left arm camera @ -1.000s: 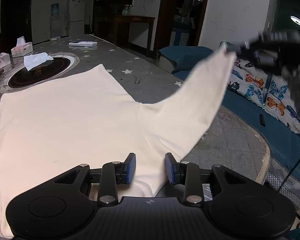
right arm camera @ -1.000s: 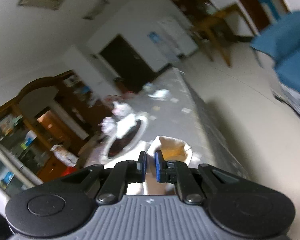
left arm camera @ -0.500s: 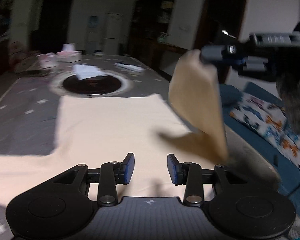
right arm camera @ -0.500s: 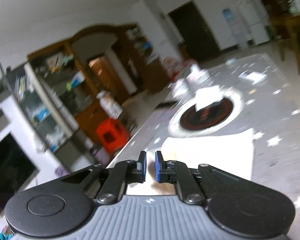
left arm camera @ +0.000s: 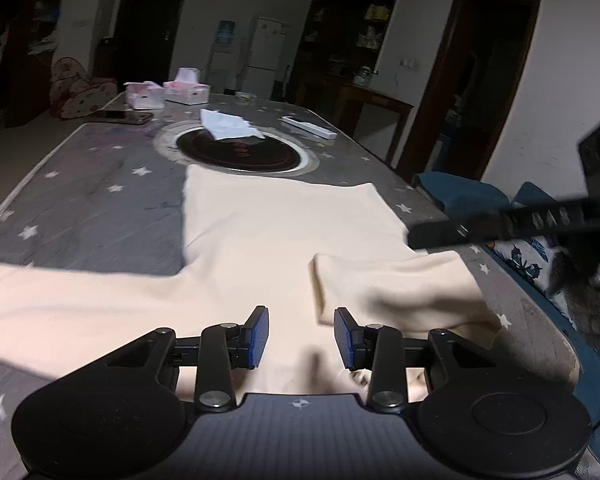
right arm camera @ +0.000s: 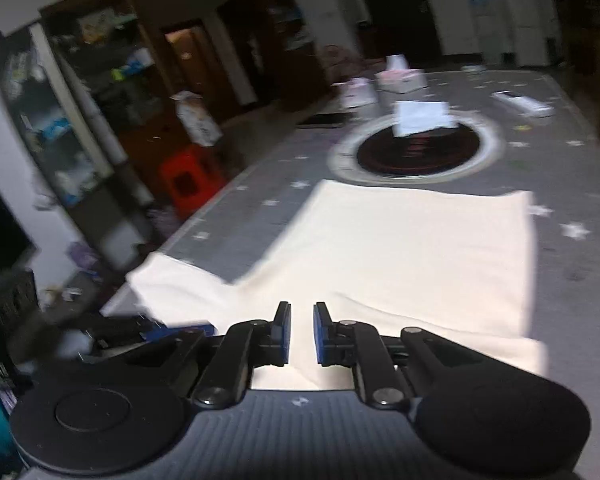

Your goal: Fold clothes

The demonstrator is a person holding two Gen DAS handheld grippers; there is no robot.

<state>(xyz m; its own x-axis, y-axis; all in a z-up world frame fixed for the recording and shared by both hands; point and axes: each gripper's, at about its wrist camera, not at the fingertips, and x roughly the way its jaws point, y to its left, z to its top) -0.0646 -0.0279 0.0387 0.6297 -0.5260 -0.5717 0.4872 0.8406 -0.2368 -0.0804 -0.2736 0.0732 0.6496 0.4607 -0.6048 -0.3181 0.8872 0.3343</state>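
A cream long-sleeved shirt [left arm camera: 268, 232] lies flat on the grey star-patterned table [left arm camera: 100, 200]. Its right sleeve [left arm camera: 396, 292] is folded in over the body; the left sleeve [left arm camera: 40, 300] stretches out to the left. My left gripper [left arm camera: 301, 334] is open and empty, low over the shirt near the collar. My right gripper [right arm camera: 301, 334] is open with a narrow gap, holding nothing, over the folded sleeve [right arm camera: 400, 320]. The shirt also shows in the right wrist view [right arm camera: 400, 240]. The right gripper's body shows as a blurred dark bar in the left wrist view [left arm camera: 520, 224].
A round black hotplate [left arm camera: 240, 152] with a white tissue [left arm camera: 228, 124] sits beyond the shirt. Tissue boxes [left arm camera: 186, 90], a phone [left arm camera: 124, 117] and a white remote [left arm camera: 308, 127] lie at the far end. A blue sofa [left arm camera: 464, 196] is right of the table; a red stool [right arm camera: 190, 180] is left.
The right gripper carried the right sleeve over, laid it on the shirt's body and opened, releasing it. The left gripper stayed open over the collar area.
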